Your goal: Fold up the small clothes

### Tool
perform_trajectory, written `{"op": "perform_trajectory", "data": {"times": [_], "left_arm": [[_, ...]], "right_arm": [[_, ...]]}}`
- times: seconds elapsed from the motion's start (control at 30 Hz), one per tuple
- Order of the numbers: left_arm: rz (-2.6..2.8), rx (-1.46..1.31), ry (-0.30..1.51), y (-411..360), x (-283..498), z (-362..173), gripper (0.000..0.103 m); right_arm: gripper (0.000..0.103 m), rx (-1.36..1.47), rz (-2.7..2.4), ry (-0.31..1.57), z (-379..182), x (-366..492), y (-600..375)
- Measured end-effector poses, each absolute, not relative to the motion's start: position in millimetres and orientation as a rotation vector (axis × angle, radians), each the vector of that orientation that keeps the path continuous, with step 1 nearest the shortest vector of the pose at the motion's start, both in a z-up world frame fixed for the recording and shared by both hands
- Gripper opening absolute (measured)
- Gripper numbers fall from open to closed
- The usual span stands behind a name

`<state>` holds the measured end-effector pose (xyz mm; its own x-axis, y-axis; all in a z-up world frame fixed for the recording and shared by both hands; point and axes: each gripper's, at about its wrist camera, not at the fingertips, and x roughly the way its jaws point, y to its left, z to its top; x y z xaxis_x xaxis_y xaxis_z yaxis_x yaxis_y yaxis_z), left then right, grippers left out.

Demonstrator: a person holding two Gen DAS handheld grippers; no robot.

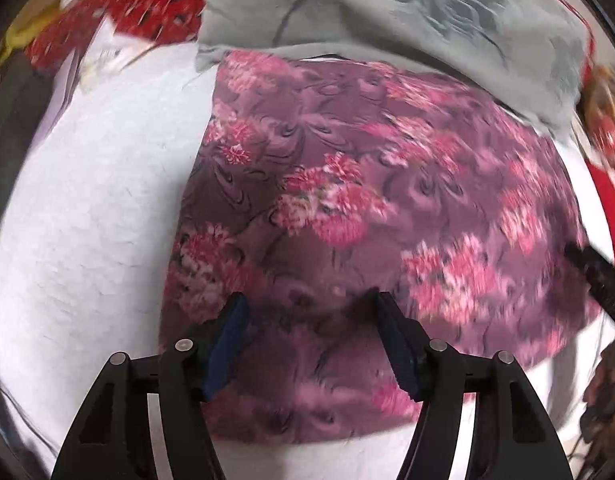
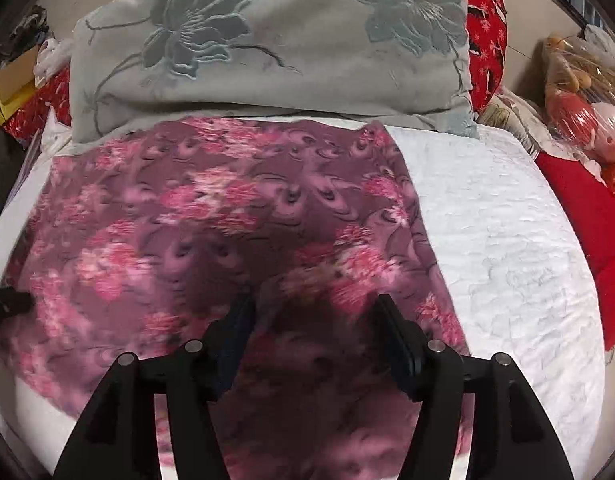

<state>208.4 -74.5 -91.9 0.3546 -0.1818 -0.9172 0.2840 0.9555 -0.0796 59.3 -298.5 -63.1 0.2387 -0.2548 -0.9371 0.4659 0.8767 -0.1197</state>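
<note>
A mauve cloth with pink flowers (image 1: 347, 184) lies spread flat on a white bedspread (image 1: 91, 220). My left gripper (image 1: 307, 304) is open, its jaws wide apart above the cloth's near left part. The same cloth (image 2: 195, 216) fills the right wrist view. My right gripper (image 2: 311, 304) is open too, just above the cloth's near right part. Neither gripper holds fabric. The right gripper's dark finger shows at the left wrist view's right edge (image 1: 595, 276). The left gripper's tip shows at the right wrist view's left edge (image 2: 7, 302).
A grey pillow with embroidered flowers (image 2: 267, 48) lies at the cloth's far edge, overlapping it. Red patterned bedding (image 1: 147, 0) lies behind. A plastic-wrapped doll (image 2: 587, 104) and red fabric (image 2: 587, 208) sit at the right. White bedspread (image 2: 507, 240) stretches right of the cloth.
</note>
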Motion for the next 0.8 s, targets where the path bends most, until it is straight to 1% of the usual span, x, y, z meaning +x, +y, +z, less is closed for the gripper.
{"op": "perform_trajectory", "data": {"times": [0.07, 0.2, 0.4, 0.53, 0.7, 0.8], "left_arm": [[-0.322, 0.086, 1.174, -63, 206, -83, 0.062], [-0.268, 0.05, 1.131, -21, 210, -55, 0.062], [-0.157, -0.099, 1.126, 67, 213, -31, 0.062], [-0.111, -0.161, 1.126, 105, 210, -30, 0.062], [-0.115, -0.193, 1.159, 119, 214, -38, 0.062], [-0.14, -0.21, 1.168, 115, 224, -41, 0.062]], "right_arm": [[0.063, 0.228, -0.431, 1.193, -51, 61, -280], [0.063, 0.104, -0.263, 1.175, -42, 66, -214], [0.063, -0.132, 0.072, 1.187, -58, 73, -82], [0.065, -0.249, 0.179, 1.168, -71, 84, -21], [0.068, -0.442, 0.164, 1.133, -93, 108, 29], [0.069, -0.483, 0.133, 1.134, -108, 124, 34]]}}
